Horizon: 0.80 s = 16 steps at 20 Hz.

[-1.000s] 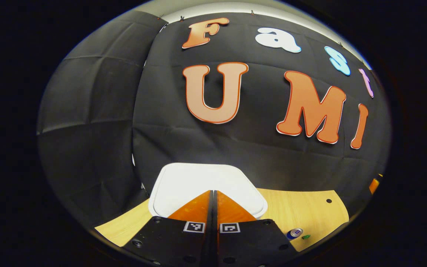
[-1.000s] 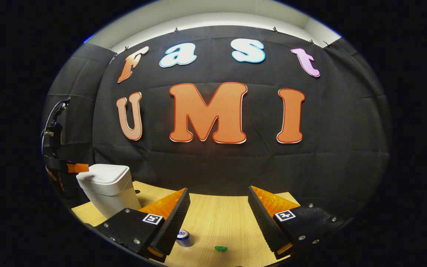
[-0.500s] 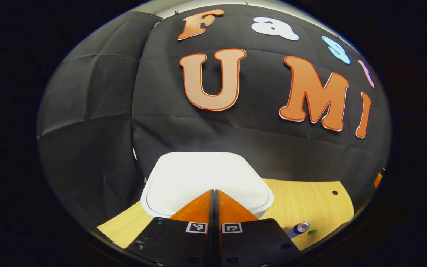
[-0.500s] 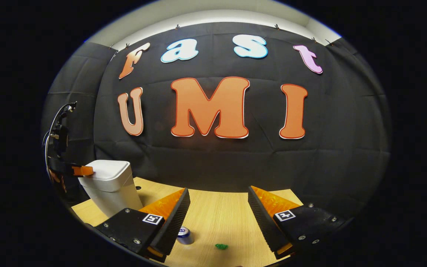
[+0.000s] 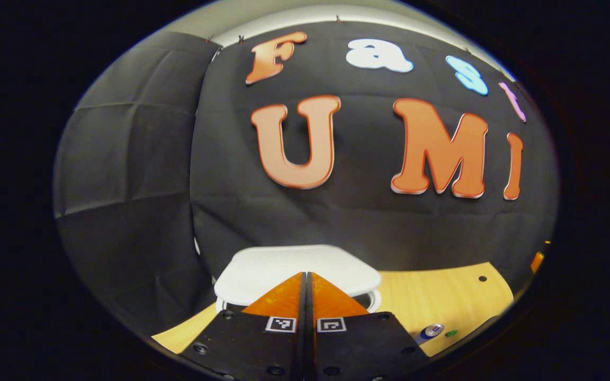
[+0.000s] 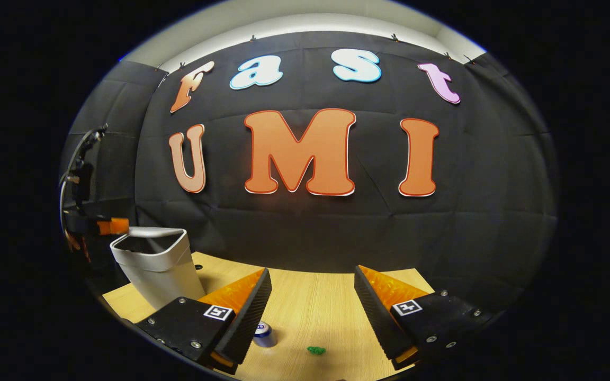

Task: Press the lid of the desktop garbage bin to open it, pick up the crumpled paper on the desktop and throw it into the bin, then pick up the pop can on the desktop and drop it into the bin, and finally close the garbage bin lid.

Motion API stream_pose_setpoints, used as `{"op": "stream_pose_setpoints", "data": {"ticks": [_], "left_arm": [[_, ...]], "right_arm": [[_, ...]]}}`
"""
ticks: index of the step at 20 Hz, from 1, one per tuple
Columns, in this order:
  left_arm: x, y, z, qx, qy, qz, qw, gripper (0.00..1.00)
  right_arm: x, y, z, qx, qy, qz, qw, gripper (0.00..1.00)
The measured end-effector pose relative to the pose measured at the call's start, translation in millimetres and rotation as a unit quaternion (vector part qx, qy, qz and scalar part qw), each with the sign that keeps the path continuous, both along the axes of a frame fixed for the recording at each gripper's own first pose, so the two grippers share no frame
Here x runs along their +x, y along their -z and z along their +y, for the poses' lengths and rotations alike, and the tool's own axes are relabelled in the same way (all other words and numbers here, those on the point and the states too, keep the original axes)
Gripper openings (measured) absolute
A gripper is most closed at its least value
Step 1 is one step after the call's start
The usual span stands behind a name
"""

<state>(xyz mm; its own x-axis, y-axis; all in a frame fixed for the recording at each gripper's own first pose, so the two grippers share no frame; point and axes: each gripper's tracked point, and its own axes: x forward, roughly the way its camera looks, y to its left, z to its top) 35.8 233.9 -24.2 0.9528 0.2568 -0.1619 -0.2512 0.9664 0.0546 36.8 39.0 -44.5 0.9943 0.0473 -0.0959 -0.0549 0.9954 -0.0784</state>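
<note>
The white desktop bin [image 6: 159,267] stands at the table's left, its lid [image 6: 151,231] lifted so the dark opening shows. In the left gripper view the raised lid [image 5: 297,267] hovers above the bin's rim [image 5: 374,300]. My left gripper [image 5: 306,275] is shut with nothing in it, tips just over the lid's near edge; it also appears at the bin's left side [image 6: 106,226]. A blue pop can [image 6: 264,334] [image 5: 432,331] lies on the table. A small green crumpled paper [image 6: 315,350] [image 5: 451,333] lies to its right. My right gripper [image 6: 313,275] hangs open above both.
The light wooden table [image 6: 310,307] runs back to the black cloth wall. Cable holes [image 5: 482,278] [image 6: 197,267] sit in its top. A black cable [image 6: 74,169] rises from the left gripper.
The bin's lid was shut and has sprung up, baring the opening. My left gripper dipped onto the lid and has come up again. The right gripper barely moved.
</note>
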Motion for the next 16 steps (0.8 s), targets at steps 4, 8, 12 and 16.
{"op": "stream_pose_setpoints", "data": {"ticks": [4,8,12,16], "left_arm": [[-12,-24,-38,0.003,0.032,-0.037,0.999,0.12],[-27,-45,-74,0.011,0.071,-0.056,0.996,0.58],[-40,-79,-100,0.033,0.093,-0.107,0.989,0.84],[-53,-92,-119,0.046,0.088,-0.126,0.987,0.94]], "right_arm": [[0,16,-2,-0.013,-0.006,0.006,1.000,0.94],[0,38,-5,-0.019,-0.012,0.014,1.000,0.94],[4,73,-12,-0.012,-0.011,0.045,0.999,0.94],[12,131,-18,-0.025,-0.010,0.093,0.995,0.94]]}}
